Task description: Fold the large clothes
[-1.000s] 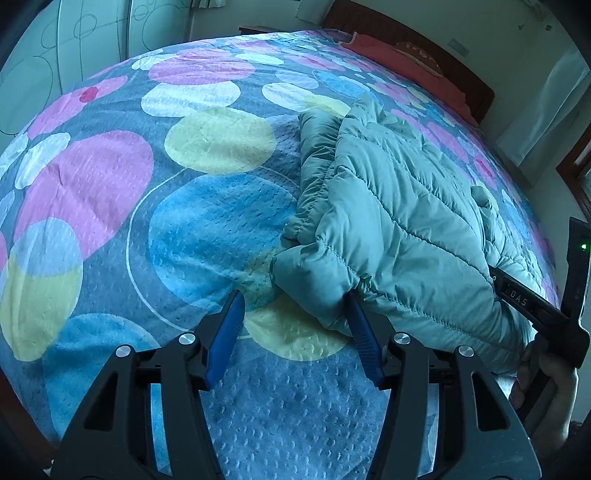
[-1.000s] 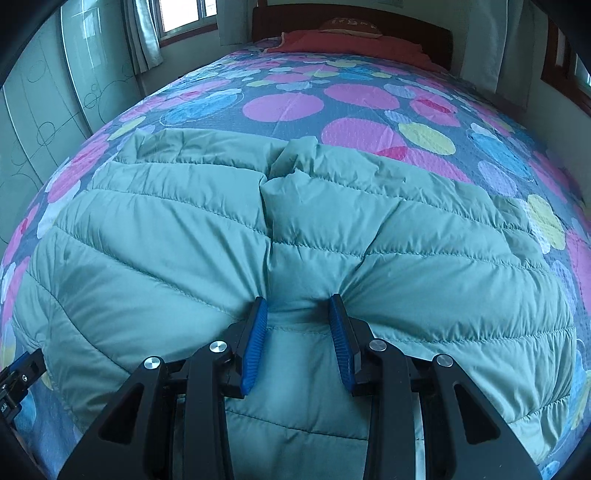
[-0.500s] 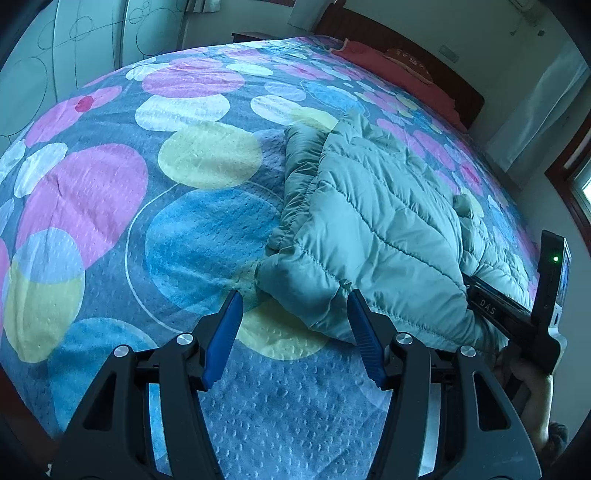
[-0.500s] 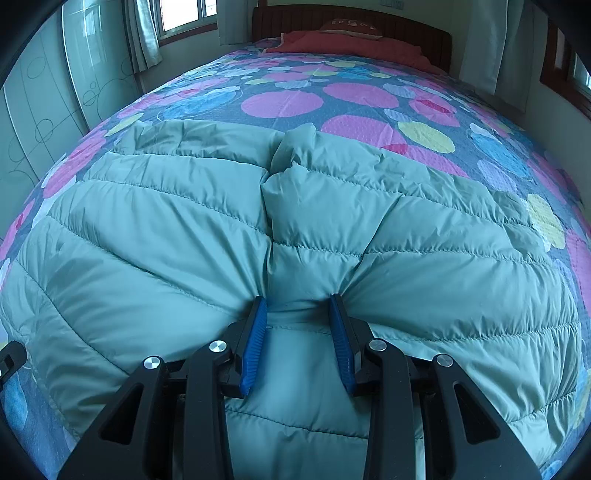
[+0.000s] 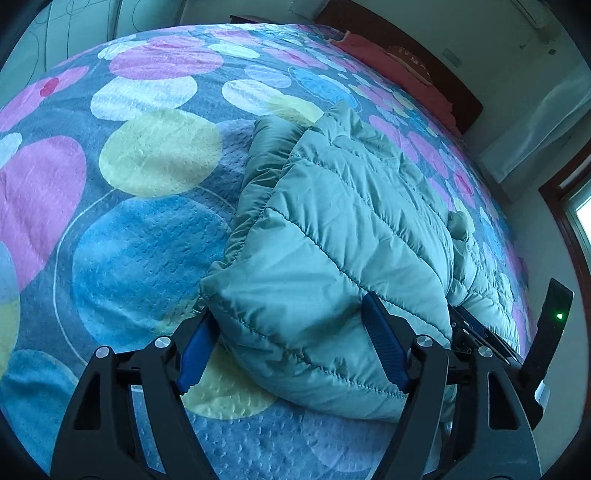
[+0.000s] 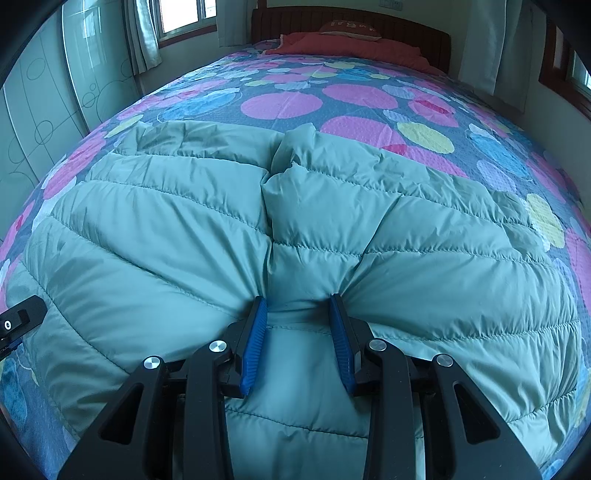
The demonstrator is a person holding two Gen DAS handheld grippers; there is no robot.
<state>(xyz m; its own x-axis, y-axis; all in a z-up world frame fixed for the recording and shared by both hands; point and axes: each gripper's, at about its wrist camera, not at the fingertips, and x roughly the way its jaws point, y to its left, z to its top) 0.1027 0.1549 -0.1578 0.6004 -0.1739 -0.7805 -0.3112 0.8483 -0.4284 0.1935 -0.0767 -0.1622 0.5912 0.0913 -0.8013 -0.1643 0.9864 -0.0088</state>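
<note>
While my right gripper [image 6: 299,339] pinches the near hem of the puffy green jacket [image 6: 295,236] lying on the bed [image 6: 280,99], my left gripper [image 5: 291,347] has just been spreading its fingers wide around the near-left corner. It looks light, soft and slippery (grab seams). Sleeves and underside are hidden.

puffer jacket [image 6: 184,236]: pale green, quilted | bedspread [image 5: 147,229]: grey-blue with pink, blue, yellow, white circles | pillow [image 6: 351,27]: red | hand-held gripper pads [image 6: 255,339]: blue, frames black
</note>
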